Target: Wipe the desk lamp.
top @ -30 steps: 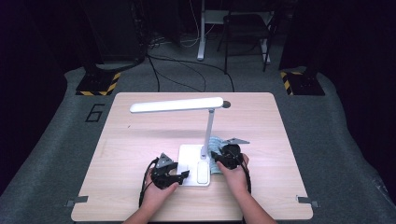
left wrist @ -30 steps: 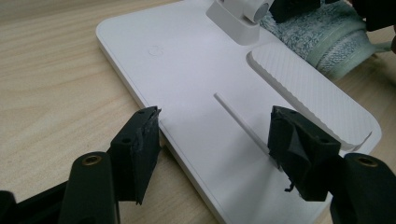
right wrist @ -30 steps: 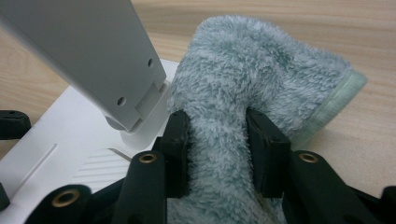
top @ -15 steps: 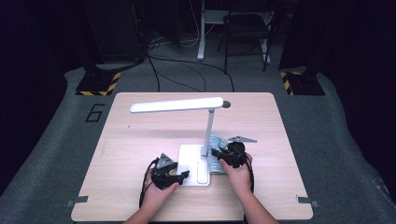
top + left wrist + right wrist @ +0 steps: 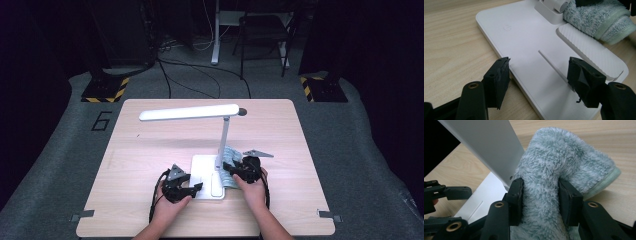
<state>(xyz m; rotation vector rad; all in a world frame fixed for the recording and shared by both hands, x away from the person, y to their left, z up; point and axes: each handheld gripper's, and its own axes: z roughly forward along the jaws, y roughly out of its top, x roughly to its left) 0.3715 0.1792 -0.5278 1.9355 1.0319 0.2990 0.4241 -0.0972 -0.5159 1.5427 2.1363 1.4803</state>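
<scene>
A white desk lamp (image 5: 220, 150) stands near the front middle of the wooden table (image 5: 140, 150), its flat base (image 5: 529, 45) lying long from front to back and its thin pole rising straight up from the rear of that base. The long light bar (image 5: 189, 112) at the top runs crosswise — pointing toward the table's left from the pole's head. A pale blue-green towel (image 5: 554, 182) is bunched just to the right of the pole, touching it and resting partly against the base's ribbed pad (image 5: 589, 50). The right gripper (image 5: 540, 195) has its jaws closed tight on a fold of this fluffy towel, the cloth bulging up between and above them, with the slanted white pole just beside the left jaw. The left gripper (image 5: 539, 80) sits at the front left corner of the base with its jaws spread wide — one jaw at the base's edge over the wood, the other above the white plate beside its narrow groove — and it grips nothing. In the high view both hands rest low at the table's front edge, either side of the base.
</scene>
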